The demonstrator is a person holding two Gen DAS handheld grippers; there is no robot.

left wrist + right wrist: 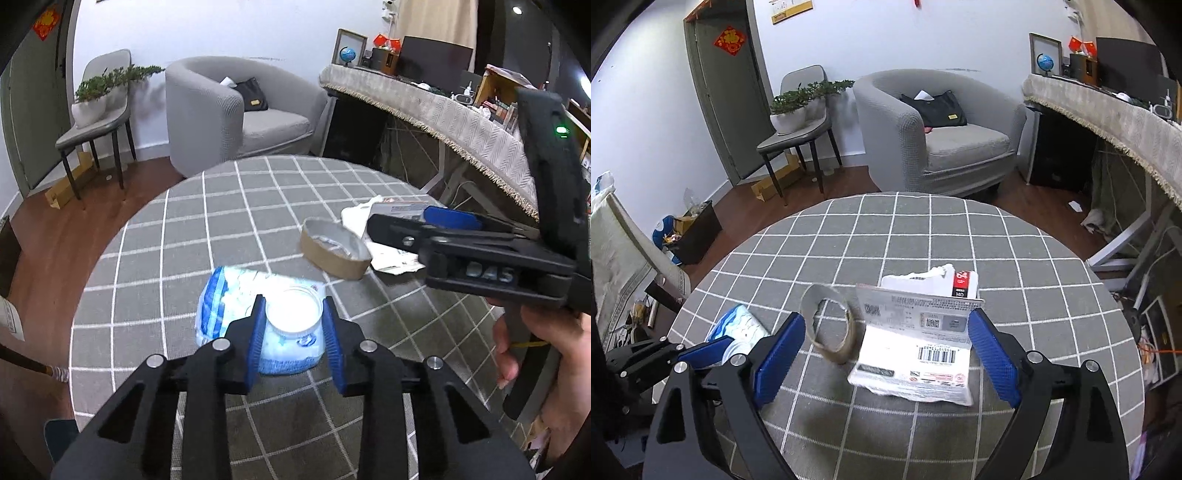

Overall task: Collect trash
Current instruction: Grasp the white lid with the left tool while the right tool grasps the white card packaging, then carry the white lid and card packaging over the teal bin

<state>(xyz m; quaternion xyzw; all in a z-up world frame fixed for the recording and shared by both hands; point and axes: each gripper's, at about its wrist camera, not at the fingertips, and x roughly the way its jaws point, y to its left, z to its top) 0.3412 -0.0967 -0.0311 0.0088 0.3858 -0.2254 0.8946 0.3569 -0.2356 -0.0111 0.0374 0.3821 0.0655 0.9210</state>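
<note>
In the left wrist view we list the crushed bottle [258, 325], its label washed out, clamped at the mouth by the left gripper [293, 325] on the checked table [184, 229]; in the right wrist view, the right gripper [886, 354] gapes wide, empty, astride the torn packet [916, 354], tape ring [831, 325] just left.

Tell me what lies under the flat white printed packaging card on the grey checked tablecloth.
Under the flat white printed packaging card, crumpled white paper sticks out at its far edge, with a red and black label. How far the paper extends beneath cannot be seen; the card covers it.
</note>
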